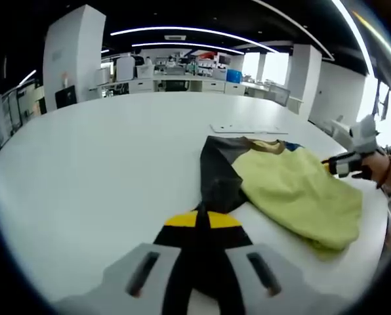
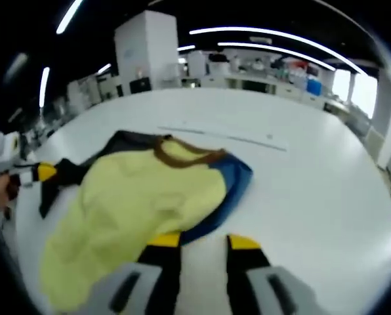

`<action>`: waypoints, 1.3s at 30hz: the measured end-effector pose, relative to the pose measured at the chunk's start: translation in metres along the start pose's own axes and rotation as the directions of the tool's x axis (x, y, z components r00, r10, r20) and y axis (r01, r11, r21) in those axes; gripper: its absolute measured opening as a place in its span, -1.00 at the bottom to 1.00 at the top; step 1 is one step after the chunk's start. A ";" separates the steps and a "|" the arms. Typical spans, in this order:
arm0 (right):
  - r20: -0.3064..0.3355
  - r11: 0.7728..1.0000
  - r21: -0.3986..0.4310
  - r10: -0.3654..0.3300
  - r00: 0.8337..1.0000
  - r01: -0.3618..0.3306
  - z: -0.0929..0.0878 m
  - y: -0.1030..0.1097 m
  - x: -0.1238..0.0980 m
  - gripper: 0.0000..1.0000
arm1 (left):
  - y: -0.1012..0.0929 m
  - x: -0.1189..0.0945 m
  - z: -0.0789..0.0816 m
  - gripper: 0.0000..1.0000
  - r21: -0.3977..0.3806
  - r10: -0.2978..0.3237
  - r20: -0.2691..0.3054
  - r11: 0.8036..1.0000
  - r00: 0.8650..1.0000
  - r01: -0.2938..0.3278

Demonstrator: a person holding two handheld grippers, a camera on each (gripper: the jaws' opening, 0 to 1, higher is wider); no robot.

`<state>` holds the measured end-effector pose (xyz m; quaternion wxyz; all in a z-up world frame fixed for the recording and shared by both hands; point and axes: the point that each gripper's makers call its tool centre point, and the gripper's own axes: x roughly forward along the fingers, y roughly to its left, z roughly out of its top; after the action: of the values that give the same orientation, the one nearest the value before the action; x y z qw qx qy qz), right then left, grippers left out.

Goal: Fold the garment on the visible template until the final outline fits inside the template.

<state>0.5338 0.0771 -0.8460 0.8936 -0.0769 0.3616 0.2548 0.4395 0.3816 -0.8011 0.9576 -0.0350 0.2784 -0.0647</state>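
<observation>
In the left gripper view, the left gripper (image 1: 204, 226), grey with yellow-tipped jaws, is closed on a dark sleeve of the pale yellow cloth garment with dark grey and blue panels (image 1: 294, 190); the dark fabric runs down between the two jaws. The garment lies rumpled on the wide white table (image 1: 103, 170), its brown-edged collar turned away from the camera. Beyond the collar a thin white flat template (image 1: 248, 129) rests on the table, apart from the garment.

In the right gripper view, the right gripper (image 2: 202, 246) hovers at the garment's (image 2: 136, 197) blue edge with its yellow-tipped jaws standing apart, white table showing between them and nothing held. Its left jaw lies against the blue hem. The template (image 2: 225, 136) lies past the collar.

Each gripper appears in the other's view, held by a hand at the garment's far side. Desks, shelves and white pillars (image 1: 74, 56) stand beyond the table under long ceiling lights.
</observation>
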 end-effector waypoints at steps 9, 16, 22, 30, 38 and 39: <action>0.047 0.996 -0.092 0.025 0.999 -0.021 0.009 0.014 0.002 -0.66 | -0.006 0.002 -0.002 -0.99 0.013 -0.025 -0.011 1.000 1.000 0.025; 0.043 0.996 -0.082 0.031 0.999 -0.028 0.008 0.015 0.005 -0.91 | -0.008 0.003 -0.004 -0.99 -0.004 -0.029 -0.019 1.000 0.999 0.029; 0.044 0.997 -0.067 0.030 0.999 -0.027 0.007 0.017 0.006 -1.00 | -0.008 0.003 -0.004 -0.99 -0.001 -0.032 -0.020 0.999 0.999 0.032; 0.034 0.999 -0.048 0.010 0.999 -0.008 0.005 0.011 0.000 -1.00 | -0.002 0.002 -0.002 -1.00 0.005 -0.010 -0.012 1.000 1.000 0.010; 0.035 0.995 -0.098 -0.002 0.999 0.005 0.009 0.001 -0.012 -1.00 | 0.007 0.001 -0.001 -1.00 -0.006 0.014 -0.007 1.000 1.000 -0.015; 0.033 0.994 -0.109 -0.006 0.999 0.010 0.010 -0.002 -0.013 -1.00 | 0.007 0.001 -0.001 -1.00 -0.008 0.017 -0.007 1.000 1.000 -0.017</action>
<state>0.5328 0.0739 -0.8302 0.8948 -0.1230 0.3323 0.2717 0.4404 0.3886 -0.8028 0.9571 -0.0361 0.2821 -0.0557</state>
